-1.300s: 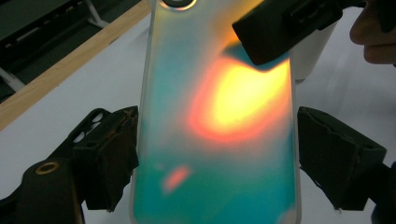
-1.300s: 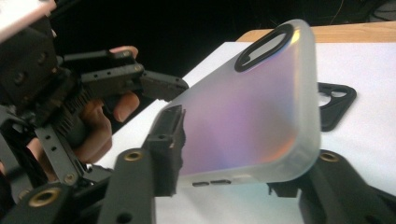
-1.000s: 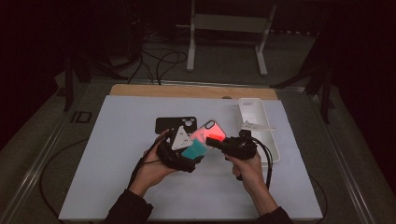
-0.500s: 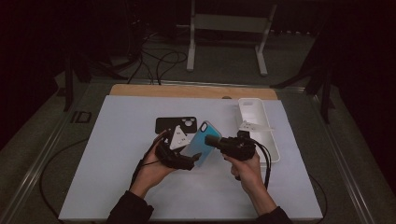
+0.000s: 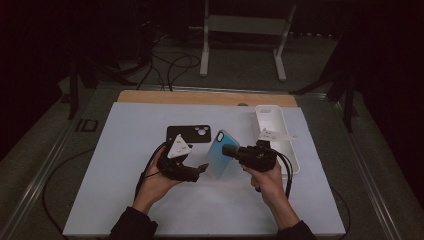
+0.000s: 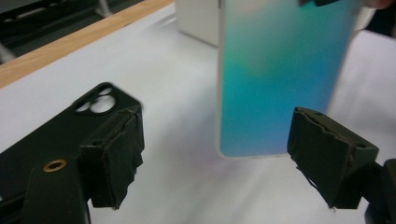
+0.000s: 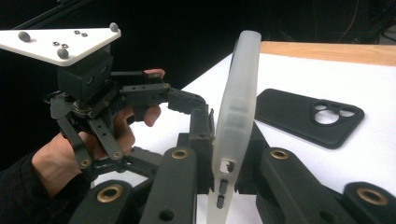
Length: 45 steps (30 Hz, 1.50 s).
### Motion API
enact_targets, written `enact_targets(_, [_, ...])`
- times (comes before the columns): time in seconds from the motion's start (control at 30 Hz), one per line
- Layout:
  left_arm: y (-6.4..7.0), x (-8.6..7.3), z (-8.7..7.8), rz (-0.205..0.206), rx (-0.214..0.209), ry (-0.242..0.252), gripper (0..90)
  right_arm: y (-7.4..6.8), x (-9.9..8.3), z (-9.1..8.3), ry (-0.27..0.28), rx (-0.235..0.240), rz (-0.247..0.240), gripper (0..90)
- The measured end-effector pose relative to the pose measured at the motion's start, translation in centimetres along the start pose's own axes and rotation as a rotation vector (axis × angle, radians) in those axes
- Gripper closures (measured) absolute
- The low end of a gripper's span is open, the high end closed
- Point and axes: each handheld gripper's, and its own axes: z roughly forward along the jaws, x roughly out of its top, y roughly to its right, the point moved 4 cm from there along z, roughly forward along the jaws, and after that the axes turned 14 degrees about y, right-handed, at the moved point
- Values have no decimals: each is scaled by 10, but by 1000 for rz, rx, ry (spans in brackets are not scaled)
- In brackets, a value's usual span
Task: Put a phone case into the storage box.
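A phone case [image 5: 221, 153] with a blue-teal back and frosted rim stands on edge above the white mat [image 5: 125, 160]. My right gripper [image 5: 228, 150] is shut on its side; in the right gripper view the jaws [image 7: 229, 156] clamp the frosted rim [image 7: 238, 93]. My left gripper [image 5: 202, 170] stands open just left of the case, apart from it. In the left gripper view the case [image 6: 275, 79] hangs ahead between the open pads [image 6: 116, 149]. A black phone case [image 5: 188, 133] lies flat on the mat behind.
A white oblong tray [image 5: 295, 150] lies at the mat's right side, close to my right hand. A wooden strip [image 5: 200, 97] borders the far edge of the mat. Cables trail from both grippers toward the near edge.
The case has swung round in my right gripper from a reddish face to its blue back. My left gripper has drawn down and left, away from it.
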Motion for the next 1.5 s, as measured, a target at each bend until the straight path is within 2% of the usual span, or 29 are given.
enact_targets(0.13, [0,-3,1,-9,-26,-8,182,-2,2,-3,0,9,-15,811])
enact_targets(0.27, [0,-3,1,-13,-29,-6,176,-2,3,-4,3,10,-17,811])
enact_targets(0.3, [1,-6,3,-26,-54,-19,164,-1,6,-6,10,10,-20,810])
enact_targets(0.73, [11,-11,11,-43,-149,-36,120,-10,8,-6,22,75,-33,810])
enact_targets(0.77, [13,-11,11,-42,-168,-33,120,-11,8,-6,21,79,-30,810])
enact_targets(0.9, [17,-11,10,-58,-231,-20,211,-18,7,-2,20,137,-36,811])
enact_targets(0.93, [17,-11,10,-58,-231,-20,231,-18,7,-2,20,137,-36,811])
enact_targets(0.97, [19,-11,10,-70,-274,-11,231,-20,8,-1,26,153,-37,811])
enact_targets(1.0, [20,-11,10,-76,-293,-7,270,-23,9,0,34,180,-41,811])
enact_targets(1.07, [22,-11,10,-88,-330,1,299,-25,9,1,35,192,-47,811])
enact_targets(1.27, [22,-11,9,-91,-366,4,399,-27,11,0,51,227,-54,811])
enact_targets(1.5, [28,-14,9,-66,-412,-5,600,-24,14,-5,50,234,-86,805])
